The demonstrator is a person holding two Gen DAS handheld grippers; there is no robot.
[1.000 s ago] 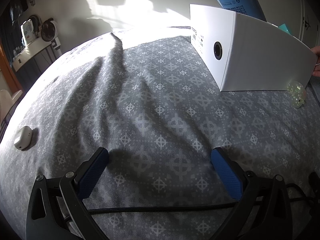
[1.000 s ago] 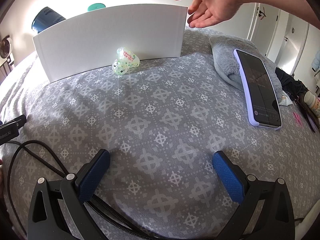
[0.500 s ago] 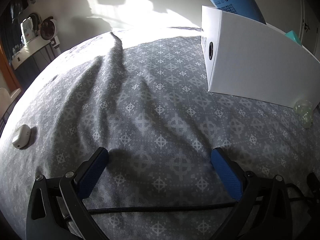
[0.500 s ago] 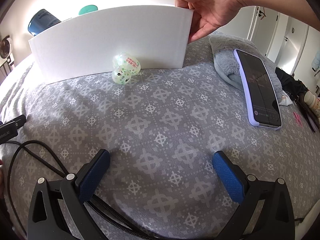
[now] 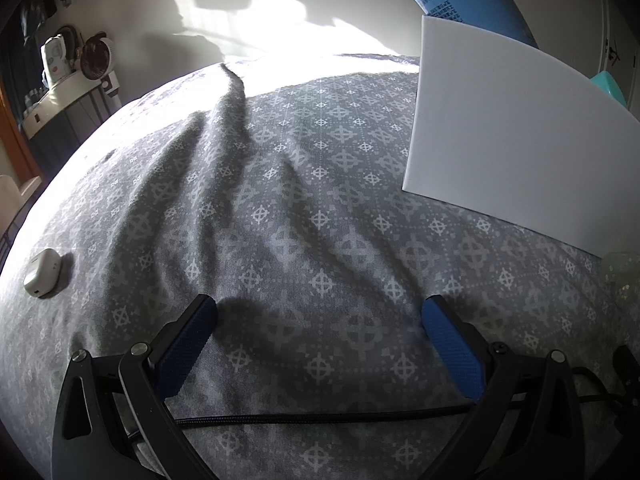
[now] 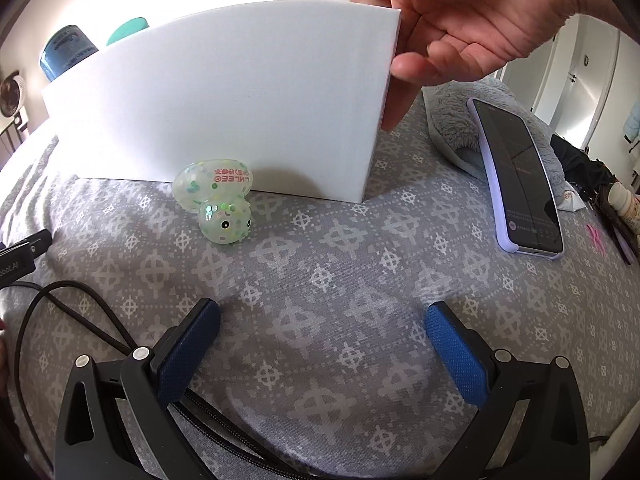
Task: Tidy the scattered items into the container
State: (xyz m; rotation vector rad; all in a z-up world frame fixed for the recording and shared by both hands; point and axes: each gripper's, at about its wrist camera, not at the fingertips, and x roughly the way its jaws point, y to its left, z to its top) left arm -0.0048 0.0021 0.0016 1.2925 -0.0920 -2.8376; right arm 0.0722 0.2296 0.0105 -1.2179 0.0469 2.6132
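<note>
A white box stands on the grey patterned bed, with a blue can and a teal item sticking out of it. A bare hand grips its right corner. A clear glitter mushroom toy lies against the box front. My right gripper is open and empty, well in front of the toy. In the left wrist view the box is at the upper right, the toy at the right edge, and a small white earbud case at the far left. My left gripper is open and empty.
A phone in a lilac case lies on a grey plush cushion to the right. Black cables run near the grippers. Clutter sits off the bed's right edge. A shelf with a fan stands at the far left.
The hand has taken hold of the box corner and turned and pulled it nearer; the toy moved with it. Both grippers stayed still and open.
</note>
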